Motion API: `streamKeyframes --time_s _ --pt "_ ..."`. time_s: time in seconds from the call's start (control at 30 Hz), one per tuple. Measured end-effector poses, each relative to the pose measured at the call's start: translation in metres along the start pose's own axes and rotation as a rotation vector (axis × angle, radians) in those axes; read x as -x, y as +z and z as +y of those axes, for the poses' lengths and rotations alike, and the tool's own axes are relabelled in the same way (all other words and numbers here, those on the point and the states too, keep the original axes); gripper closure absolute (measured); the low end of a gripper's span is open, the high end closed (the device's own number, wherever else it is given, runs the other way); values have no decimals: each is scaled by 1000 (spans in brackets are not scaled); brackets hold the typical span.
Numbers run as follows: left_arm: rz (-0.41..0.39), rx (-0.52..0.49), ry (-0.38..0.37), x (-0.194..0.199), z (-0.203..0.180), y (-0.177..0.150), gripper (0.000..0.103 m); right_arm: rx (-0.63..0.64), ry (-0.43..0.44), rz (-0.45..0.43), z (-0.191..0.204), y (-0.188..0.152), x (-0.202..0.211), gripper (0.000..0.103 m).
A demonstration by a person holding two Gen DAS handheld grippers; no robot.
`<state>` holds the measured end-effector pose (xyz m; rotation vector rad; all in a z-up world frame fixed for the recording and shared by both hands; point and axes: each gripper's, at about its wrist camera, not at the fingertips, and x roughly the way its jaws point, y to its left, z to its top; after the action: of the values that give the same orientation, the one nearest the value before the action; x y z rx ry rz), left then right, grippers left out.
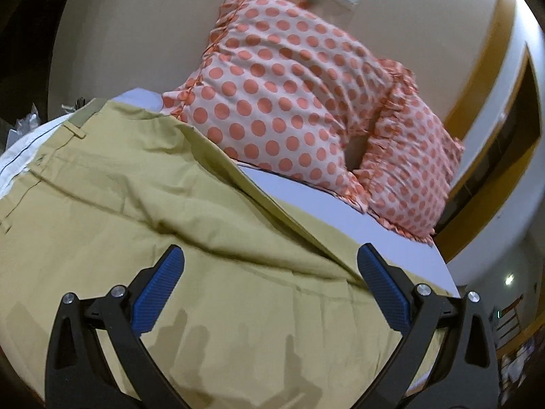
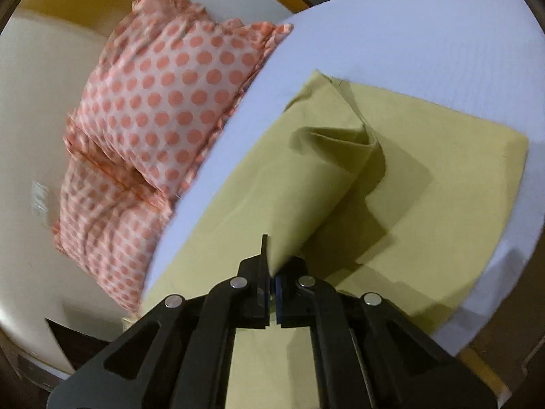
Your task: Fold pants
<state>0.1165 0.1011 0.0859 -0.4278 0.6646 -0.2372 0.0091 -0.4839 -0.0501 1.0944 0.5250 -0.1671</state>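
Pants [image 2: 391, 204] are lying across the bed [image 2: 425, 34]; the right hand-held gripper [image 2: 271, 272] is pinching a lifted fold, while the left hand-held gripper [image 1: 270, 272] is hovering wide open, empty. Carrying it straight, edges aligned, seems best, away from the pillows [image 1: 306, 85].

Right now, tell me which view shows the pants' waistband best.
The left wrist view. The waistband with its belt loop lies in plain sight at the far left of the khaki pants, beyond the open left gripper. The right wrist view shows only a lifted leg fold pinched in the right gripper; no waistband.
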Motion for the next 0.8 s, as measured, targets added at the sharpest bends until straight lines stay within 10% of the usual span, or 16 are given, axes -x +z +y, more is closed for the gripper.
streamKeyframes --time_s 0.43,0.53,0.8 --pt "206 245 158 -143 50 88 29 80 132 -128 18 15 41 101" --pt "263 291 177 -160 63 91 97 85 124 -132 17 15 37 101" --pt "98 163 110 -13 42 19 96 86 110 -195 10 21 58 101"
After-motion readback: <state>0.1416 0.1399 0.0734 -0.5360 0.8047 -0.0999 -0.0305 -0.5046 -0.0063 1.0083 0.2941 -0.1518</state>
